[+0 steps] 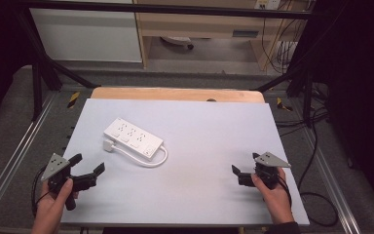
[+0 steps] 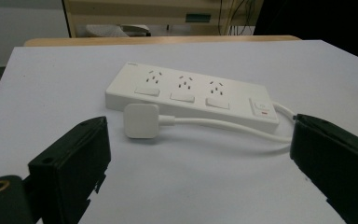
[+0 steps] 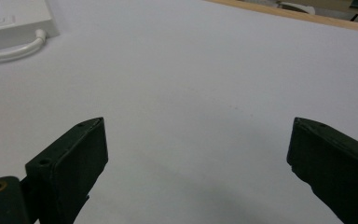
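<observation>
White power strip [image 1: 133, 138] lies upper left of centre, plug [image 1: 108, 145] beside it; rigid, light, slick plastic, likely best gripped across plug body; left gripper [image 1: 88, 169] and right gripper [image 1: 246, 171] both agape, empty.

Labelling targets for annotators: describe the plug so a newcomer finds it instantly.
On the white table, left of centre, lies a white power strip with three outlets. Beside its near long side rests the plug, a small, flat, rounded white square. Unlike the strip, it has no sockets and ends the white cable.
</observation>
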`<state>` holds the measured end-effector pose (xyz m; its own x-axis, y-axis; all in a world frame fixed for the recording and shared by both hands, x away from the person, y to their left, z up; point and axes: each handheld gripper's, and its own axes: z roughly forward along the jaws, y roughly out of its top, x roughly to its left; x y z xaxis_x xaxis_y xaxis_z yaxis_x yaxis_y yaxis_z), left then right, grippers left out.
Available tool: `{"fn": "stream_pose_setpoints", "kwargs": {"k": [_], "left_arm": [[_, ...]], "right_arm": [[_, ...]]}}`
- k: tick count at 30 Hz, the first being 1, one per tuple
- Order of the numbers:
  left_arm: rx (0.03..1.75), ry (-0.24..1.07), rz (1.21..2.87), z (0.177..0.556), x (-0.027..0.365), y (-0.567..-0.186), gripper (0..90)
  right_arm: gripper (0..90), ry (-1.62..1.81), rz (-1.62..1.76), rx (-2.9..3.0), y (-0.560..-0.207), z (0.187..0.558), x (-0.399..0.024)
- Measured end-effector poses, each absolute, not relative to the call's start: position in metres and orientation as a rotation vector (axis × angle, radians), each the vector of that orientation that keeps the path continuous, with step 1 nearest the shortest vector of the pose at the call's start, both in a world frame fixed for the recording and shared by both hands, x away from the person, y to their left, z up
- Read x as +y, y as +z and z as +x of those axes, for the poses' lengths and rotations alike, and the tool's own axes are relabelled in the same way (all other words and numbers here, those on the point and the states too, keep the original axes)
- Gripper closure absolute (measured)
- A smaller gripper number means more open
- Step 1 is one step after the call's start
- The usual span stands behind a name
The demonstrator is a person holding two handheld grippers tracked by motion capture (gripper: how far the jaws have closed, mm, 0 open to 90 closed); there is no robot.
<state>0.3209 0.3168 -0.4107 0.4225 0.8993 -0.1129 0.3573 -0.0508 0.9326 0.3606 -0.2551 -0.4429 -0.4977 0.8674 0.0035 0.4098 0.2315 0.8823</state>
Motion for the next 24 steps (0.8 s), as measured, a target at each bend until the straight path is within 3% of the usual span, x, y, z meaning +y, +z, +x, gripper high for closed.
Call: {"fn": "stream_pose_setpoints", "kwargs": {"k": [24], "left_arm": [[1.096,0.648,1.609,0.3186,0.3119,-0.4072,5.2]], "right_arm": [[4.1,1.209,1.138,2.026,-0.4418,0.3605,-0.2496]]}}
